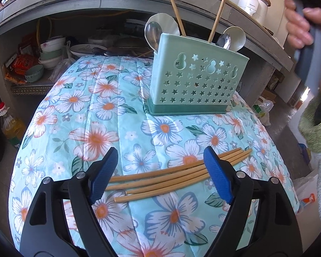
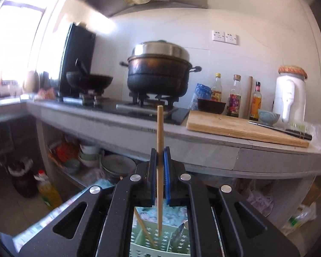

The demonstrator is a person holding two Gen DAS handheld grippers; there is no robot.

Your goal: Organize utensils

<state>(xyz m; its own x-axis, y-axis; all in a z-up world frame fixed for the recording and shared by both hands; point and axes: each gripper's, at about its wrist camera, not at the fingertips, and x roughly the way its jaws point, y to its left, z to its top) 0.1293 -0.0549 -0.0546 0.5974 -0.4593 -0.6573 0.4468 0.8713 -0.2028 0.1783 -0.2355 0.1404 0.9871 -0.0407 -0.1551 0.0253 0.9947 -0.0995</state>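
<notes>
The worktop (image 1: pixel 96 111), under a floral cloth, carries a mint-green utensil caddy (image 1: pixel 194 85) with star-shaped cut-outs, which serves as the landmark here. Behind the caddy runs a grey kitchen counter (image 2: pixel 214 147) with a steamer pot (image 2: pixel 159 68) and a cutting board (image 2: pixel 241 128) on it. In front of the caddy, on the cloth, lies a loose bundle of chopsticks (image 1: pixel 171 175), side by side. Standing in the caddy are spoons (image 1: pixel 153 33) and two upright chopsticks (image 1: pixel 219 10). Directly above the caddy, the right hand-held gripper (image 2: pixel 160 162) is clamped on a single chopstick (image 2: pixel 160 150), held vertically with its lower tip inside a caddy compartment. In front of the caddy, the left hand-held gripper (image 1: pixel 160 171) is spread wide over the bundle, gripping nothing.
</notes>
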